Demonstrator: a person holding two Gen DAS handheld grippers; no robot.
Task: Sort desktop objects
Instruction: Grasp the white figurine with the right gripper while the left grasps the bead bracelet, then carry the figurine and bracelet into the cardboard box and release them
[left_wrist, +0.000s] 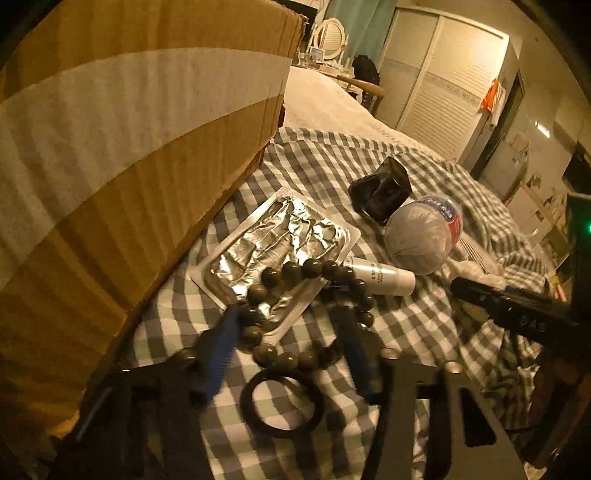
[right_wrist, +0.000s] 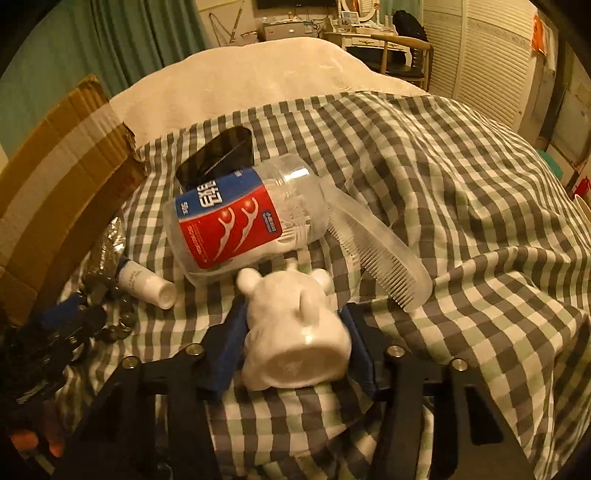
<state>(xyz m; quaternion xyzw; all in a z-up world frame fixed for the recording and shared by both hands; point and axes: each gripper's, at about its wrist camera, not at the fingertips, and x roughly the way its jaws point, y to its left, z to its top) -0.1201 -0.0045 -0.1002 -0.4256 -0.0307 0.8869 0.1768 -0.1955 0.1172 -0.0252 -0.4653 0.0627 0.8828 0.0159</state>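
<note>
A bracelet of dark round beads (left_wrist: 312, 266) lies on the checked cloth (left_wrist: 406, 332), partly over a crumpled foil blister pack (left_wrist: 277, 236). My left gripper (left_wrist: 288, 310) straddles it with blue fingers apart. The left fingertip (left_wrist: 231, 321) touches the beads on that side, and the right finger lies across the ring's other side. In the right wrist view a white animal figurine (right_wrist: 295, 343) lies base toward the camera. My right gripper (right_wrist: 293, 310) is shut on it, a blue pad against each flank.
A big taped cardboard box (left_wrist: 110, 166) walls off the left. Around it lie a white tube (left_wrist: 384, 277), a black rubber ring (left_wrist: 282, 402), a clear floss-pick jar (right_wrist: 240, 225), a clear comb (right_wrist: 380, 258) and a black glossy object (right_wrist: 221, 155). A bed lies beyond.
</note>
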